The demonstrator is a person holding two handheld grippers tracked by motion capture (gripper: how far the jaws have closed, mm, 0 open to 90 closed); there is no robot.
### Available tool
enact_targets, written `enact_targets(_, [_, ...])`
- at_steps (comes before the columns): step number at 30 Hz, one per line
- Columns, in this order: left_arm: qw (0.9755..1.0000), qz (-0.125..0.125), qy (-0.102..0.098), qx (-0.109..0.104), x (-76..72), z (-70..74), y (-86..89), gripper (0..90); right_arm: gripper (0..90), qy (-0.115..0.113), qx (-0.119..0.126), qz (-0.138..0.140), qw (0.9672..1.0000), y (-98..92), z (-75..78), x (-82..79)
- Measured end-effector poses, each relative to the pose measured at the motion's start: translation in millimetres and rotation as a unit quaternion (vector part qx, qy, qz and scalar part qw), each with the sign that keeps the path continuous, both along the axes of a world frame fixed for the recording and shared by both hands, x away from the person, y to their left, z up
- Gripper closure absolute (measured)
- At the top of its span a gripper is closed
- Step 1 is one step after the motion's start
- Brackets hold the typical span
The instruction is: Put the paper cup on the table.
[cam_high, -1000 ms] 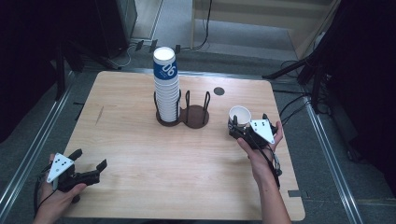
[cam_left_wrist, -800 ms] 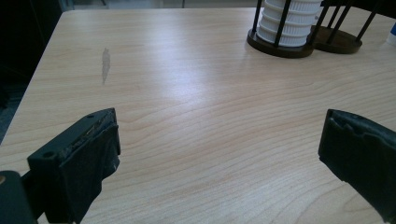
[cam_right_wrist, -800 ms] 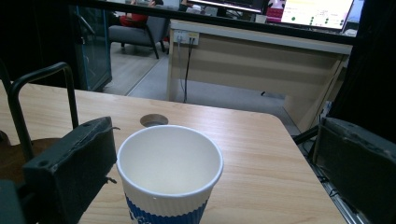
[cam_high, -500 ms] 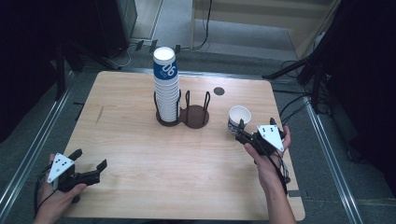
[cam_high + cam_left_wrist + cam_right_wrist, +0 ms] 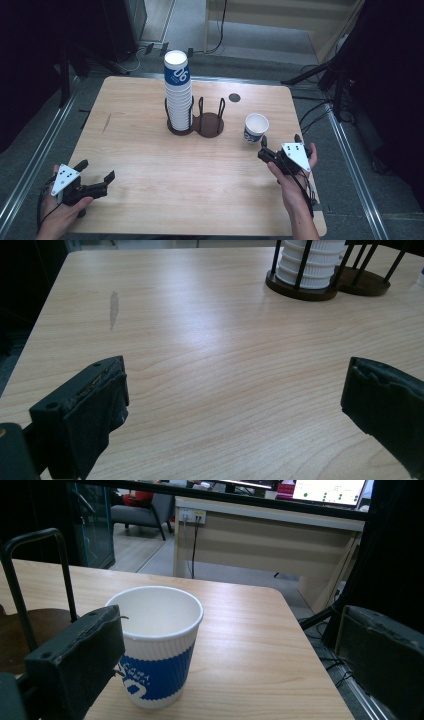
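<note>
A white and blue paper cup (image 5: 256, 128) stands upright and empty on the wooden table (image 5: 150, 170), right of centre. My right gripper (image 5: 281, 141) is open just behind it on the person's side, not touching it. In the right gripper view the cup (image 5: 155, 650) stands close ahead, partly behind the left jaw, and the right gripper (image 5: 230, 630) holds nothing. A tall stack of the same cups (image 5: 178, 95) fills one side of a dark two-place holder (image 5: 209, 124). My left gripper (image 5: 95, 170) rests open near the front left corner; the left gripper (image 5: 235, 390) has bare table between its jaws.
The holder's other place (image 5: 210, 120) has no cups in it. A small dark round spot (image 5: 234, 97) marks the table at the back. The table's right edge (image 5: 310, 645) is close to the cup. A grey smudge (image 5: 114, 307) marks the wood on the left.
My right gripper has drawn back from the cup toward the person and a little to the right. The cup stays where it stood. The left gripper has not moved.
</note>
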State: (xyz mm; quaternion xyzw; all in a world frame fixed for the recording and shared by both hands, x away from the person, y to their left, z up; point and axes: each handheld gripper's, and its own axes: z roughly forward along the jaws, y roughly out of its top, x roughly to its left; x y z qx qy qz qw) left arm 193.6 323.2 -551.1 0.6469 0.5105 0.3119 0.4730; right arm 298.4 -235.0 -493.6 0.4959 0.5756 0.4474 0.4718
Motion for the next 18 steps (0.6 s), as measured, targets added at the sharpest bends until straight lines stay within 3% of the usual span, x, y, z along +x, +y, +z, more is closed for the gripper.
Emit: enact_targets(18, [1.0000, 0.002, 0.003, 0.000, 0.3, 0.1, 0.3, 0.0, 0.0, 0.013, -0.006, -0.003, 0.9999, -18.4, -11.3, -21.4])
